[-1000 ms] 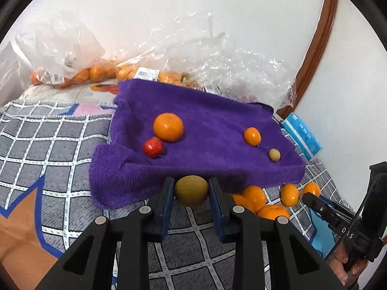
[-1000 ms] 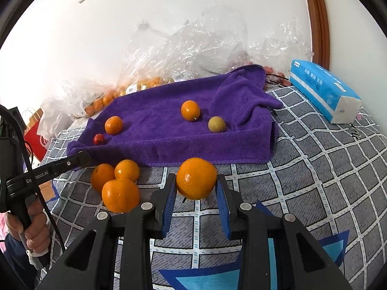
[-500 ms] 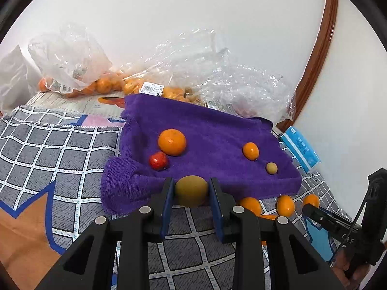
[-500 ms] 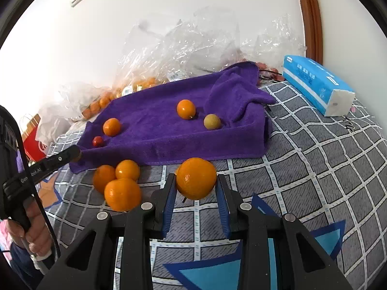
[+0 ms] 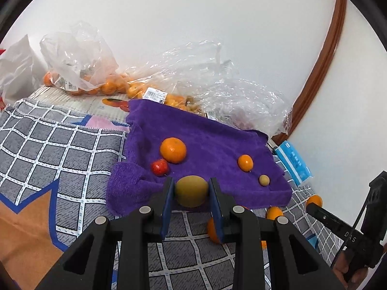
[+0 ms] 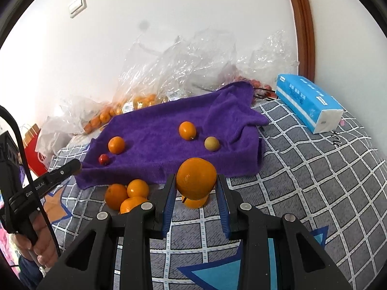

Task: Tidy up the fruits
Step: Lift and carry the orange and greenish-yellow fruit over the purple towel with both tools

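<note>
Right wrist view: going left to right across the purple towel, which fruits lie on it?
Small red fruit → orange → smaller orange → yellowish-green round fruit, all on the purple towel.

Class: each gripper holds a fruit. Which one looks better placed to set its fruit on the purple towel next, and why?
Probably the left. The left gripper holds its yellow-green fruit right at the purple towel's near edge, while the right gripper holds its orange above loose oranges short of it.

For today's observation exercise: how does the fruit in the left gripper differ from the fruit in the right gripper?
The left gripper is shut on the yellow-green fruit, dull and smooth; the right gripper is shut on the orange, bright and dimpled. The orange fills its gripper more. Both are round and held off the bedspread.
</note>
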{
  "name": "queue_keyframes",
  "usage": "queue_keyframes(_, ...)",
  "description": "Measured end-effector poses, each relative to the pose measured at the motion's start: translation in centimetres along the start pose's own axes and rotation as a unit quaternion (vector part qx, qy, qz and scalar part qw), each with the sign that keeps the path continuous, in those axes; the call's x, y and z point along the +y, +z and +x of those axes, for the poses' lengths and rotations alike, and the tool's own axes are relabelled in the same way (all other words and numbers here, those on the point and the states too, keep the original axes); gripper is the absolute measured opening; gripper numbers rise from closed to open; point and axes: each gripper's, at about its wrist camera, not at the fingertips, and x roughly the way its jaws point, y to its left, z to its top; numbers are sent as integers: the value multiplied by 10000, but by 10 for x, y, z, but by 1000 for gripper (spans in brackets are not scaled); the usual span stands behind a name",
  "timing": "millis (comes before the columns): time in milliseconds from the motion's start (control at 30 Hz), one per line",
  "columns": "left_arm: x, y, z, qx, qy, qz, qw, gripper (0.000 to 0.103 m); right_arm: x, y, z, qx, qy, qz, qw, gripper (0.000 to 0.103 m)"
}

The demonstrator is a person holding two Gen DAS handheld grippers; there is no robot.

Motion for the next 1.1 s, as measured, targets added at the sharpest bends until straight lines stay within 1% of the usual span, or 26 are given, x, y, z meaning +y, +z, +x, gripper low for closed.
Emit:
queue_keyframes(267,1,1,0,-63,121,-3,9999,27,7,6,-3,-67,5,-35,10000,32)
queue_keyframes(400,-3,2,-3,-138,197,89,9997,27,10,14,-5,-119,6,-66,9999,32)
queue_keyframes(500,-3,7,-7,-81,180,-8,9998,27,13,21,-5,-160,7,-117,9998,32)
queue_keyframes(633,-9,22,-15,-81,321,56,9994,27,18,31,-2,-218,3,-228,9995,32)
queue_keyframes(833,-22,44,-18,-176,301,159,9993,27,24,49,11,-273,139,-259,9992,32)
queue_keyframes(1100,-27,65,1,-213,253,55,9994,27,28,73,28,-408,302,-226,9985,32)
